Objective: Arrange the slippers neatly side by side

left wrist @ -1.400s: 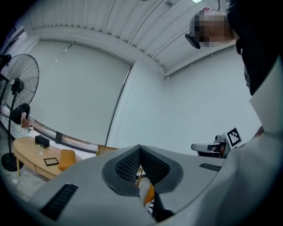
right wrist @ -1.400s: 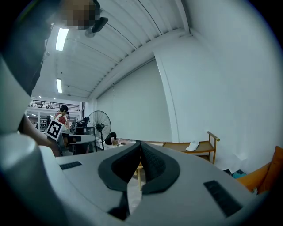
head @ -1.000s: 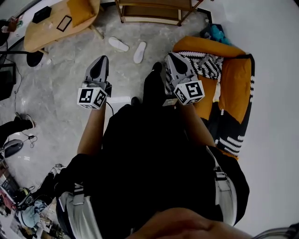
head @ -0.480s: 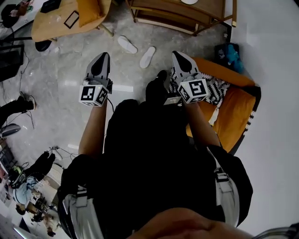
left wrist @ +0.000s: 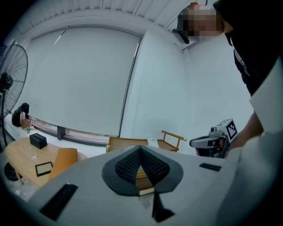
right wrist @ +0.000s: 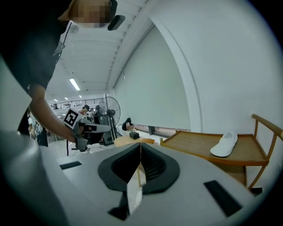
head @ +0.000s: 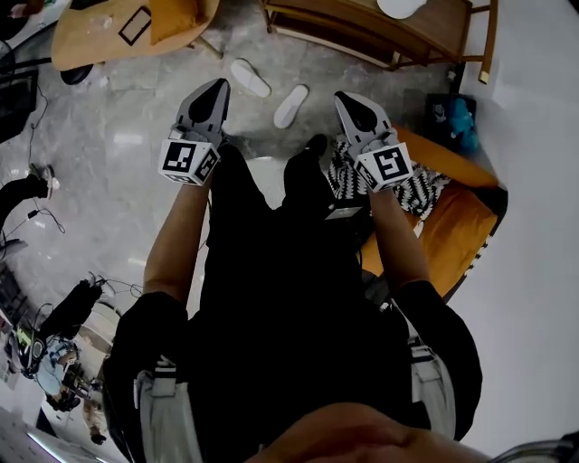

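Since the head view looks steeply down, a first slipper (head: 251, 78) and a second slipper (head: 290, 106) are seen on the floor (head: 127, 181) just in front of the wooden rack (head: 362, 45), close together but splayed at different angles, while a third slipper (head: 402, 7) appears to lie on top of the rack. The left gripper (head: 217, 87) and the right gripper (head: 343, 97) are held in the air short of the rack, well above the floor pair, and nothing is carried by either. In the left gripper view the jaws are shown pressed together with nothing between them, and only the rack is made out beyond them; the floor slippers are not shown. In the right gripper view the jaws are likewise closed on nothing, and the white slipper (right wrist: 224, 144) is seen resting on the rack's top, toward its far end. The slippers are judged to be light, thin and soft, likely to flop if pinched at one end; a hold across the sole's edge near the middle, or on the upper band, is thought steadier, and little squeeze should be needed.
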A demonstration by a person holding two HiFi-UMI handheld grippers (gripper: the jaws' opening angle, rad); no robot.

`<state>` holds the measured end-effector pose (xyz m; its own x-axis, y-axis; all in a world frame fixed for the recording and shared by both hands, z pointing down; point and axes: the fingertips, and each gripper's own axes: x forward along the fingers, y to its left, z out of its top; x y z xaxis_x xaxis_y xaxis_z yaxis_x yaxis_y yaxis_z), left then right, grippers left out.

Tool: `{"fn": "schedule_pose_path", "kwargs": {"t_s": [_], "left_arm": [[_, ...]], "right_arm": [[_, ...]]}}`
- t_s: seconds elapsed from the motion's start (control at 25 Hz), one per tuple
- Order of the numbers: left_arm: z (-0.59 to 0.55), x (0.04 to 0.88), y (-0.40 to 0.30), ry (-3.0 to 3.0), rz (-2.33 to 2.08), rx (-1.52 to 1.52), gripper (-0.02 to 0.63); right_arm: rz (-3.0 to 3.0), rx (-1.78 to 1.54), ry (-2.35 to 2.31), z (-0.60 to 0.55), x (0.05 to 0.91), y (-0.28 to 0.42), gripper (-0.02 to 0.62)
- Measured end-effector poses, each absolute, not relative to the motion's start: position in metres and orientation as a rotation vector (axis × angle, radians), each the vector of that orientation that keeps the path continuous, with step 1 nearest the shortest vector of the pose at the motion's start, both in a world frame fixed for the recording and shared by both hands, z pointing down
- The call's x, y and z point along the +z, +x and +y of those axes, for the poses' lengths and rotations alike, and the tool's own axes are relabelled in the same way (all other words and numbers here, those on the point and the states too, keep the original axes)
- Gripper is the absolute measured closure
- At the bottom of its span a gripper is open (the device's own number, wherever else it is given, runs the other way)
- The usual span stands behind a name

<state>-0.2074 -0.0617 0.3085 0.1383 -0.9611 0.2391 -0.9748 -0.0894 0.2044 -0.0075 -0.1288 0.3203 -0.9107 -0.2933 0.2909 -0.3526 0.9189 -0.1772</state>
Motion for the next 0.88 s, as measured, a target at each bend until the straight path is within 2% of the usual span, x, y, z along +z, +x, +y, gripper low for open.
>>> {"fn": "schedule_pose_path", "kwargs": {"t_s": [0.28,0.4,0.64,0.88], "left_arm": [[-0.079,0.402,-0.233,2.247,-1.681,0.207,0.592],[-0.081,0.439,-0.240,2.277,-1.629,0.282,0.592],[-0.072,0.519,-0.271,2.138,-1.661,0.285,0.592],[-0.047,0.593,-0.265,2.015,-1.658,0.292,0.592]], "right_arm": [[-2.755,0.099,0.513,-0.127,0.363,-0.059,0.563],[-2.674,0.020,0.356,-0.111,0.410,-0.075,0.563],[-2.502,0.165,0.221,-0.102,0.524,-0.104,0.563],[-2.407,0.177,0.178,-0.096,0.616,-0.099,0.563]]}}
